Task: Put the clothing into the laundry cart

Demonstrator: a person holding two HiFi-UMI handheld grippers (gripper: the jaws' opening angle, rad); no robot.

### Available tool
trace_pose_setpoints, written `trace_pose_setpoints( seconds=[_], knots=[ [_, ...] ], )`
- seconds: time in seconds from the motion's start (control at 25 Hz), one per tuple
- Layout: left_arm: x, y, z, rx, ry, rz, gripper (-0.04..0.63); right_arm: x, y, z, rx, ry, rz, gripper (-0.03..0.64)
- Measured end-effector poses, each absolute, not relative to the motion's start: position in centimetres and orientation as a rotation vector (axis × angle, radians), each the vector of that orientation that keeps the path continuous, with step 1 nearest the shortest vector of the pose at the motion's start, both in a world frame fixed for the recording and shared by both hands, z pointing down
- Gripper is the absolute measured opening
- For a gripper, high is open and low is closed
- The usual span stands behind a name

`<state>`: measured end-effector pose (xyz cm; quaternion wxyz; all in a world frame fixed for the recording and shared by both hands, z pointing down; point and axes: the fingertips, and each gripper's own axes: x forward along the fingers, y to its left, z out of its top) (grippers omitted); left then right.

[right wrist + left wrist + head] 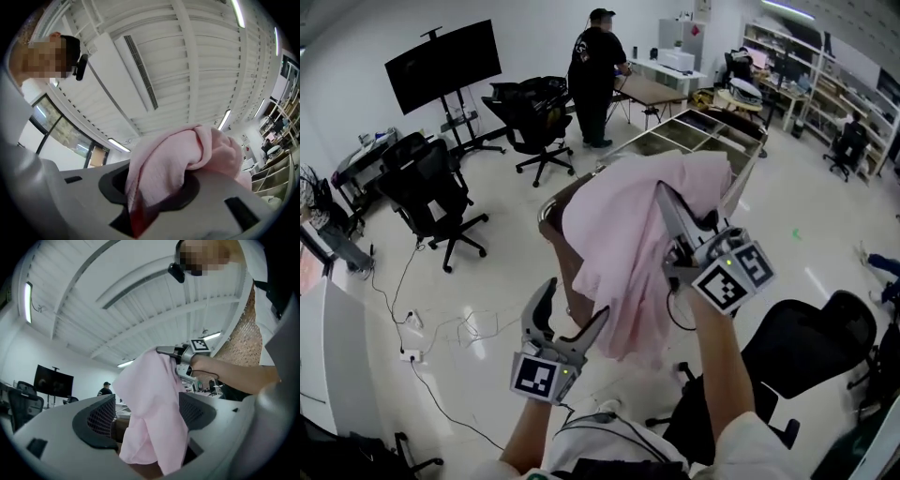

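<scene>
Pink garment [628, 234] hangs long axis vertical from clenched right hand-held gripper [665, 199]; left hand-held gripper [577, 300] jaws apart.

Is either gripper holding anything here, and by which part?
The right gripper is shut on the pink garment, pinching a bunched fold, and the rest hangs below. The left gripper is open and grips nothing.

Bright, even light from ceiling strip lamps [224, 119]; glare patches on the glossy floor [487, 323]; strong fisheye bending, dark corners, nearest surfaces blurred
</scene>
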<state>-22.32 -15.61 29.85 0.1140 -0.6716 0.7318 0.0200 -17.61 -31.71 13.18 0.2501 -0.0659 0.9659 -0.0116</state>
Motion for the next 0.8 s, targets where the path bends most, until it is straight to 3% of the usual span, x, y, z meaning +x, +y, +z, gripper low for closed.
trace_pose_setpoints(
  seconds=[0.16,0.24,0.32,0.4,0.52,0.8],
  knots=[
    [-25.4,-14.7,30.4,-1.923,2.218,0.053,0.405,-25.4,-37.0,17.7,-0.286,2.795,-0.197,0.141],
    [-27.6,-14.6,30.7,-1.916,2.246,0.05,0.405,-29.4,-39.7,23.3,-0.4,2.965,-0.299,0.181],
    [-29.3,-14.7,30.7,-1.927,2.27,0.064,0.405,-32.1,-41.2,31.3,-0.503,3.198,-0.412,0.285],
    [-30.3,-14.8,31.1,-1.923,2.266,0.054,0.405,-32.4,-40.9,39.0,-0.538,3.414,-0.551,0.469],
    [-30.0,-15.7,31.0,-1.965,2.264,0.078,0.405,-29.7,-40.1,42.9,-0.6,3.445,-0.583,0.48],
    [-28.1,-19.5,32.7,-2.077,2.169,0.057,0.405,-21.6,-38.7,38.2,-0.678,3.093,-0.479,0.475]
  ],
)
